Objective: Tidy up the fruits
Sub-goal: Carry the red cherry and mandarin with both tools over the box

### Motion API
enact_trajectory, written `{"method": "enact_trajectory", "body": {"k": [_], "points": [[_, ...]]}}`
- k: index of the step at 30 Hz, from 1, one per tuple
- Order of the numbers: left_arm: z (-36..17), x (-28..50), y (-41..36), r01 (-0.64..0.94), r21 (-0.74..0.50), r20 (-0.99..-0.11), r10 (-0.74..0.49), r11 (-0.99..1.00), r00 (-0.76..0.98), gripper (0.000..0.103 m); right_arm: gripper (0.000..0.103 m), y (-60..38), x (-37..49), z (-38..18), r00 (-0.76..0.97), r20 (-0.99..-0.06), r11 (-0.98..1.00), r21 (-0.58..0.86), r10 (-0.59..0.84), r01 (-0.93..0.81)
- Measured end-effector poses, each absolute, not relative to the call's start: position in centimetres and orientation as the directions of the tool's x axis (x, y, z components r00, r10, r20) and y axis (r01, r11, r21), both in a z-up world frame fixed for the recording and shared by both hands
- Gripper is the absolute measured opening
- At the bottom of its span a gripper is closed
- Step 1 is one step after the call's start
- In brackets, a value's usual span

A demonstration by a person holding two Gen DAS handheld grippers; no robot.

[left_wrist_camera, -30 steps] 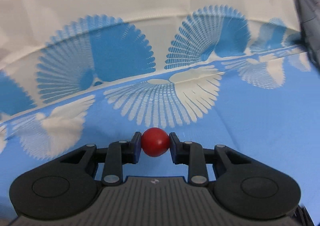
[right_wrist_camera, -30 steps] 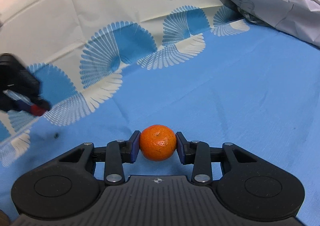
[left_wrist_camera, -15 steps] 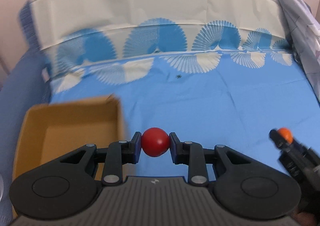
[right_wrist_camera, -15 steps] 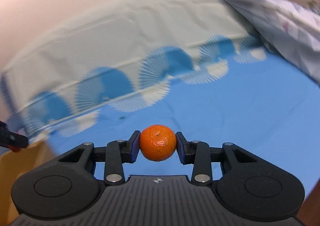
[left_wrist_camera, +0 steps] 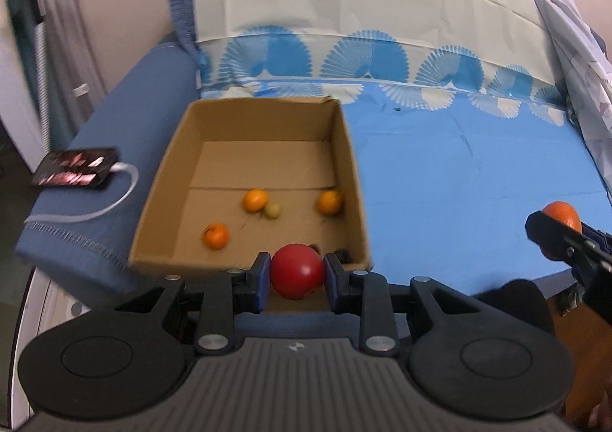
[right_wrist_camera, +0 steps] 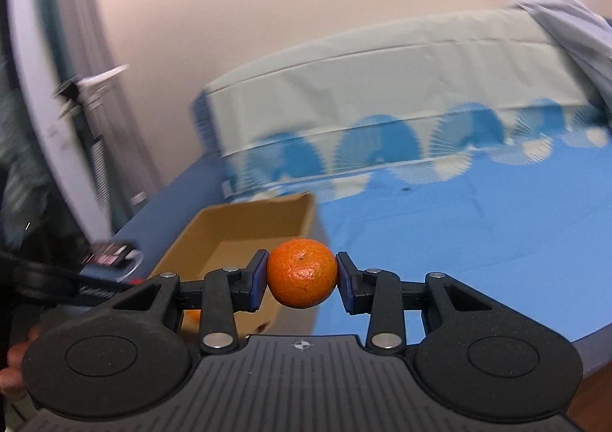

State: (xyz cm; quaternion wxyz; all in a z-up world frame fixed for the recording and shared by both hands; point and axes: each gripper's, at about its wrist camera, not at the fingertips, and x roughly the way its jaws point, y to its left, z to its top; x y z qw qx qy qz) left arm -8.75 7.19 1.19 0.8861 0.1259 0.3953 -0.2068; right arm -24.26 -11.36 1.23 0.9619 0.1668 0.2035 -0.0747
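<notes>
My left gripper (left_wrist_camera: 297, 276) is shut on a red round fruit (left_wrist_camera: 297, 271) and holds it over the near edge of an open cardboard box (left_wrist_camera: 352, 179). Inside the box lie three oranges (left_wrist_camera: 216, 235) (left_wrist_camera: 254, 200) (left_wrist_camera: 330, 202) and a small pale fruit (left_wrist_camera: 273, 210). My right gripper (right_wrist_camera: 302, 275) is shut on an orange (right_wrist_camera: 302, 273), to the right of the box (right_wrist_camera: 306, 217) and above the blue sheet. In the left wrist view the right gripper (left_wrist_camera: 562, 237) and its orange (left_wrist_camera: 562, 212) show at the far right.
The box sits on a bed with a blue sheet (left_wrist_camera: 478, 179) and a fan-patterned white cover (left_wrist_camera: 363, 22) behind. A phone (left_wrist_camera: 74, 168) with a white cable (left_wrist_camera: 114, 198) lies left of the box. A crumpled quilt (left_wrist_camera: 573, 49) is at the right.
Both grippers have swung left and back from the bed, still holding their fruit. The box and the fruit in it have come fully into the left wrist view.
</notes>
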Motion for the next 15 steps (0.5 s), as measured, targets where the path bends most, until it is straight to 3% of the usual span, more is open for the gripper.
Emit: {"method": "enact_trajectory", "body": {"k": [15], "points": [[1.8,-13.4,12.4,0.433,0.009,-0.699,-0.304,0.901,0.648,0.033,0.039,-4.1,-26.4,3.4,0.921,-0.389,0.984,0.156,-0.017,0.085]]}}
